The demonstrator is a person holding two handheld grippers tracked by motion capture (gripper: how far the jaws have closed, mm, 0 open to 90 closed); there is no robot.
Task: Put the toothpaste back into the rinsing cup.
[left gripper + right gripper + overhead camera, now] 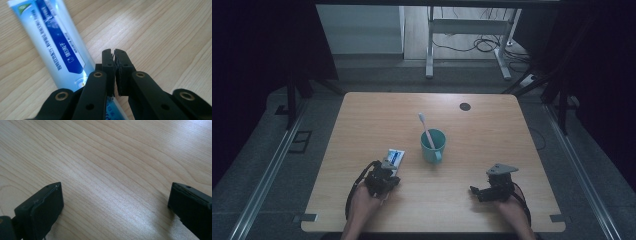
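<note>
Flat on the light wooden table (472, 150), just left of the teal plastic mug (433, 145), the blue-and-white toothpaste tube (53, 41), with left gripper (114, 56) pressed together, empty, just over its near end, and right gripper (115, 202) spread wide above bare wood.

blue-white toothpaste tube (56, 47), teal cup (433, 145)

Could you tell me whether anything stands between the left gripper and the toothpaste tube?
Nothing visible does. The left gripper, jaws shut together, hangs right at the toothpaste tube, which lies flat on the wooden table. The teal cup holding the toothbrush stands off to one side.
</note>
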